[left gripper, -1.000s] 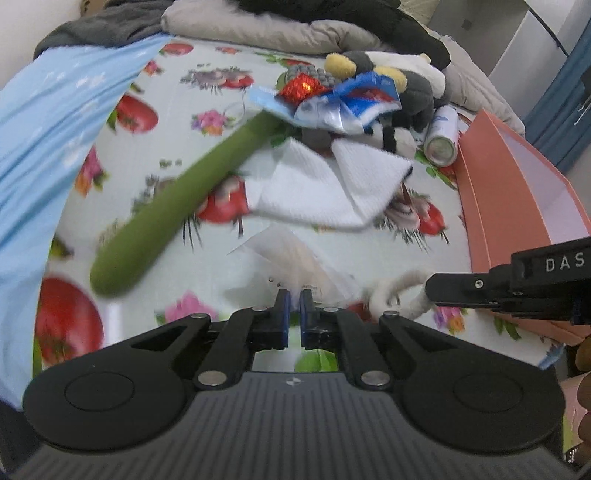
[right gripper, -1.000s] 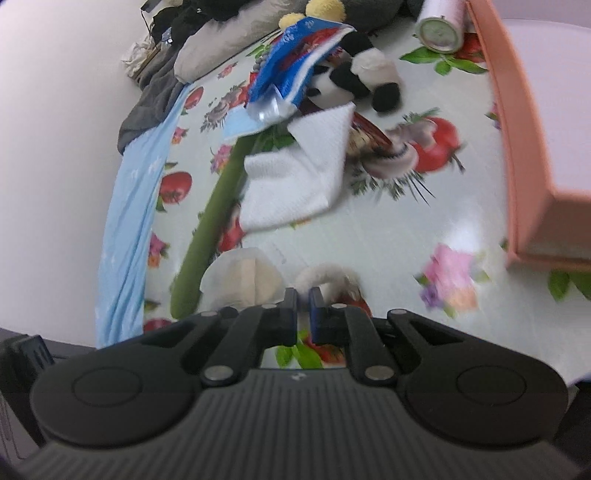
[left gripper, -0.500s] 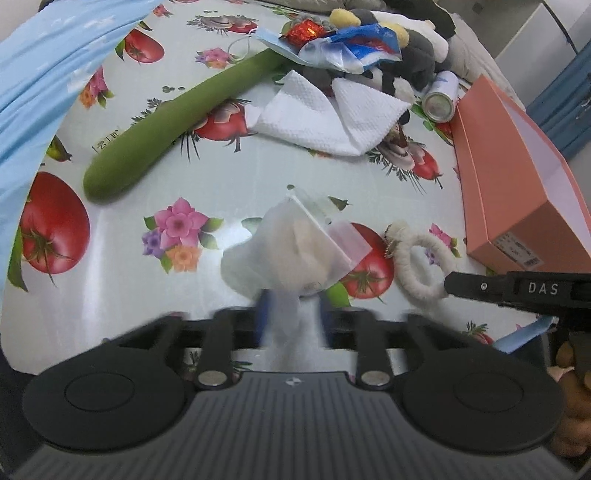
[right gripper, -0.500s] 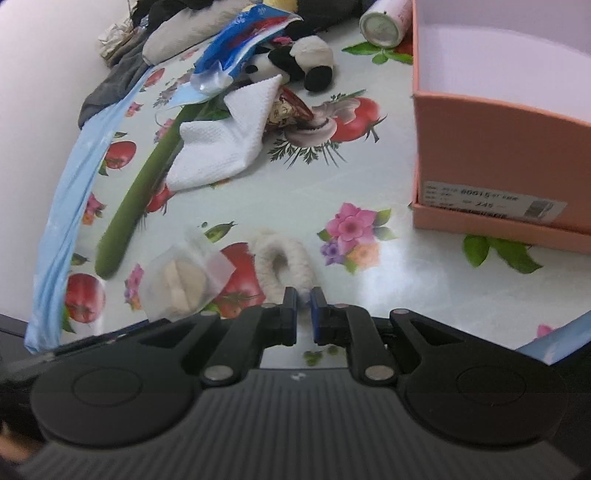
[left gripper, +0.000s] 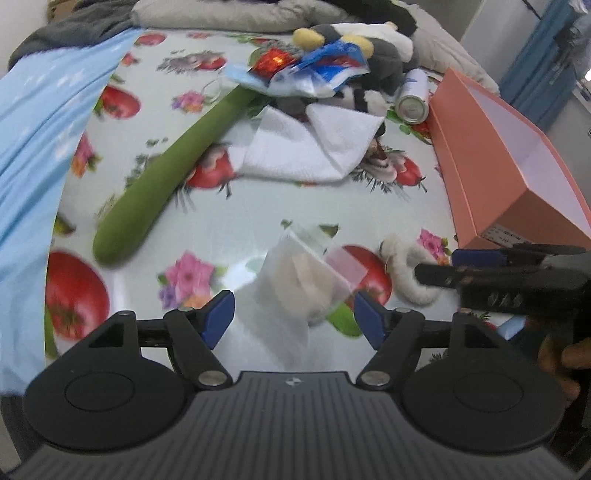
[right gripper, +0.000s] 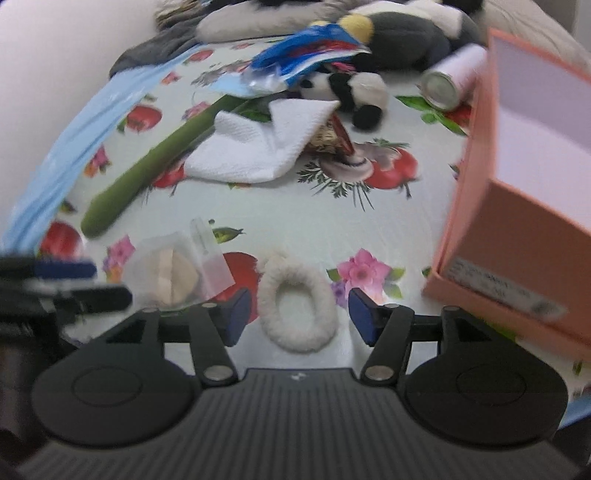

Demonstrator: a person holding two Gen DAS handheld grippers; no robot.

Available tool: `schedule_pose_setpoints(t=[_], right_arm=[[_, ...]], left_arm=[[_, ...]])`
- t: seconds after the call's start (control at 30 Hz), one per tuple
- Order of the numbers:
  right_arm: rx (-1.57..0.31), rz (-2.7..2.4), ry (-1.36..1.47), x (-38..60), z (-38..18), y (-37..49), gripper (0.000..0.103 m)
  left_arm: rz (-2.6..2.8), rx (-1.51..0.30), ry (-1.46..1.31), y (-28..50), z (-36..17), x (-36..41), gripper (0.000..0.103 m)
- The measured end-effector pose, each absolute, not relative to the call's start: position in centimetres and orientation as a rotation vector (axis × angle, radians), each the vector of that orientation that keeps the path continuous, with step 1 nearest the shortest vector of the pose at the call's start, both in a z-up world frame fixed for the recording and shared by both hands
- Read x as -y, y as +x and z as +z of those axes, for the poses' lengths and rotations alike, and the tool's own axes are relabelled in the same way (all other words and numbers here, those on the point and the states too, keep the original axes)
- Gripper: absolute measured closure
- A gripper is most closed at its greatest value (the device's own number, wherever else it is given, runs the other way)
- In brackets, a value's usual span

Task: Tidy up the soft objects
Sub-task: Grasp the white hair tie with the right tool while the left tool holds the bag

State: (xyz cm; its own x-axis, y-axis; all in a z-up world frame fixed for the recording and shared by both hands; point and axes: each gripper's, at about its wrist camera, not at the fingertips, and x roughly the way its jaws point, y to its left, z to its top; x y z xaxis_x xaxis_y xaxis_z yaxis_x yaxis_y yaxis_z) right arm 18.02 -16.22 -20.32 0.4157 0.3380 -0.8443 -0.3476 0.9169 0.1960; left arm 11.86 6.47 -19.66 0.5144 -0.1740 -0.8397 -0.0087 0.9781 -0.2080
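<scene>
A clear plastic bag with beige pads lies on the flowered tablecloth, just ahead of my open left gripper, between its fingers. It also shows in the right wrist view. A white fluffy ring lies between the fingers of my open right gripper; it also shows in the left wrist view. Further back lie a long green plush, a white cloth and a black and white plush toy.
An open pink box stands at the right, also in the right wrist view. A can lies behind it. A blue and red wrapper lies on the toys. A light blue cloth drapes the left edge.
Both grippers have opened from shut. The left has let go of the plastic bag, which lies on the table. The right has moved closer over the fluffy ring.
</scene>
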Motion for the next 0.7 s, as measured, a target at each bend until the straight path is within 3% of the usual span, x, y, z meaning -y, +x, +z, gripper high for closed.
schedule_pose_setpoints(t=[0.1,0.33,0.43,0.53,0.7], right_arm=[[-1.032,0.457,-0.103,15.2,-21.0,18.1,0.041],[-1.026,0.492,-0.217,14.0,-23.4,18.7,0.043],[-1.015,0.495,-0.231,13.9,-23.4,18.4,0.055],[-1.021,0.486,-0.229,14.1,-23.4,18.3,0.081],[-1.032,0.473,-0.238,14.7,-23.2,18.2,0.086]], left_arm=[[-0.127,-1.038,-0.119,13.3,-20.0,-5.8,0.017],[-0.180,-1.086,0.030,15.4,-21.8,-4.2,0.017],[-0.192,-1.112,0.056,15.7,-22.7,-4.1,0.017],[-0.216,-1.121,0.072,15.6,-23.2,-3.7,0.017],[-0.215,-1.121,0.114,15.3,-23.9,-2.5,0.022]])
